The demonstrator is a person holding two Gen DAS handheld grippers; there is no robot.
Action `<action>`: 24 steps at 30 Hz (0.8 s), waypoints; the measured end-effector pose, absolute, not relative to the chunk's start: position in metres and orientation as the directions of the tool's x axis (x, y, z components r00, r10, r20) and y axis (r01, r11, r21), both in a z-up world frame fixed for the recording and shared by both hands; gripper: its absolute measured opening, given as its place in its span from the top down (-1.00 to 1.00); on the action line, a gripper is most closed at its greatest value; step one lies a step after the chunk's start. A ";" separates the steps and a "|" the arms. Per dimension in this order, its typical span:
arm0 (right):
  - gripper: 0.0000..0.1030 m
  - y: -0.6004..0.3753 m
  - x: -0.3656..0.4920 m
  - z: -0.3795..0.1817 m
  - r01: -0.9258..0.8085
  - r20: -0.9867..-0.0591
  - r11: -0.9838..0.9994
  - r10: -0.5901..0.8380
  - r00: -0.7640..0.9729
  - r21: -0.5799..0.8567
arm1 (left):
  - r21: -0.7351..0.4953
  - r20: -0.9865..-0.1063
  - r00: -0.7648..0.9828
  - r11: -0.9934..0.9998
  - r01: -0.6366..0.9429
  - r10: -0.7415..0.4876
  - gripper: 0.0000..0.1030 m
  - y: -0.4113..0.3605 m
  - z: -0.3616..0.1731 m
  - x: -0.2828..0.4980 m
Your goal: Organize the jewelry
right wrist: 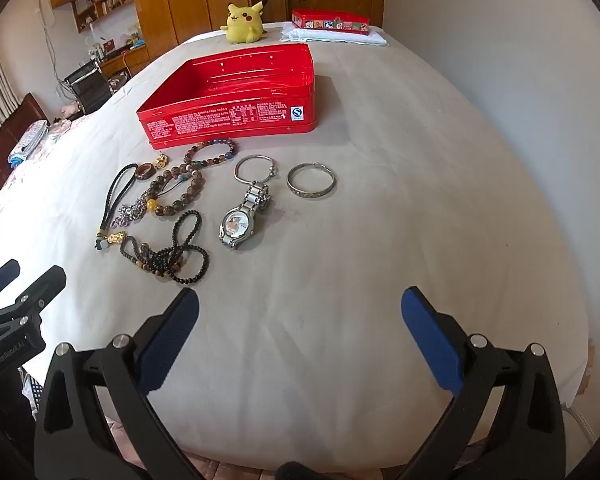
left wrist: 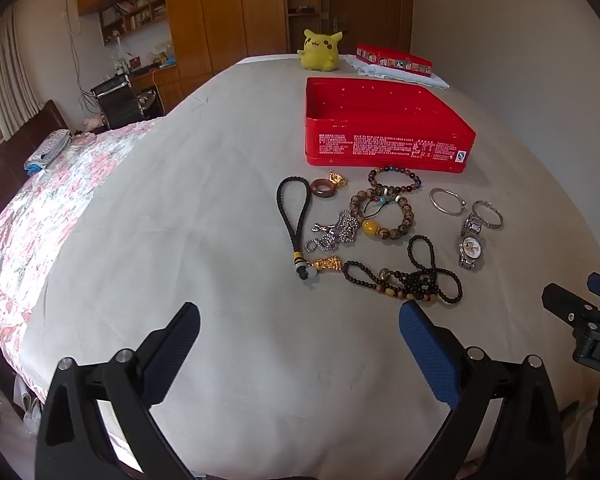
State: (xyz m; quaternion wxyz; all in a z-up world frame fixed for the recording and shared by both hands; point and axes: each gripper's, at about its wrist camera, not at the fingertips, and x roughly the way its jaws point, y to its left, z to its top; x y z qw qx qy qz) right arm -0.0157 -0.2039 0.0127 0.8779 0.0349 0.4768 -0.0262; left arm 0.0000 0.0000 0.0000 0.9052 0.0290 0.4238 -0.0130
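Note:
An open red tin box [left wrist: 388, 148] [right wrist: 228, 122] sits on the white bed, empty. In front of it lies loose jewelry: a black braided cord [left wrist: 294, 216], a brown ring [left wrist: 323, 191], a silver chain [left wrist: 336, 232], bead bracelets [left wrist: 384, 208] [right wrist: 176, 192], a black bead necklace [left wrist: 416, 276] [right wrist: 172, 256], a silver watch [left wrist: 471, 246] [right wrist: 242, 218], a thin bangle [right wrist: 255, 169] and a wide bangle [right wrist: 311, 180]. My left gripper [left wrist: 300, 312] is open and empty, short of the necklace. My right gripper [right wrist: 300, 300] is open and empty, short of the watch.
A yellow plush toy [left wrist: 321, 50] [right wrist: 244, 24] and the red box lid [right wrist: 331, 21] on a folded white cloth [right wrist: 332, 36] stand at the far end of the bed. A floral quilt [left wrist: 52, 208] covers the left side. A wall runs along the right.

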 end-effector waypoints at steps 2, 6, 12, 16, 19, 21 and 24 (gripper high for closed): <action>-0.94 -0.204 -0.016 0.013 0.079 -0.841 0.996 -0.009 0.541 0.041 | 0.045 -0.767 0.642 0.998 0.048 0.004 -0.93 0.000 0.000 0.000; -0.94 -0.203 -0.016 0.013 0.079 -0.839 0.996 -0.014 0.544 0.035 | 0.045 -0.768 0.640 0.998 0.048 0.004 -0.93 0.000 0.000 0.000; -0.94 -0.203 -0.017 0.013 0.079 -0.838 0.996 -0.016 0.545 0.032 | 0.046 -0.767 0.642 0.998 0.047 0.005 -0.93 -0.002 0.000 0.000; -0.94 -0.203 -0.017 0.013 0.079 -0.838 0.996 -0.016 0.545 0.032 | 0.043 -0.768 0.641 0.998 0.049 0.002 -0.93 0.000 0.000 0.000; -0.94 -0.203 -0.017 0.013 0.079 -0.838 0.996 -0.016 0.545 0.033 | 0.043 -0.767 0.642 0.998 0.049 0.001 -0.93 0.000 0.000 0.000; -0.94 -0.202 -0.017 0.013 0.079 -0.838 0.996 -0.016 0.546 0.032 | 0.043 -0.767 0.642 0.998 0.050 0.001 -0.93 0.000 0.000 0.000; -0.94 -0.202 -0.017 0.013 0.078 -0.838 0.996 -0.015 0.545 0.033 | 0.043 -0.768 0.640 0.998 0.050 0.001 -0.93 0.000 -0.001 0.001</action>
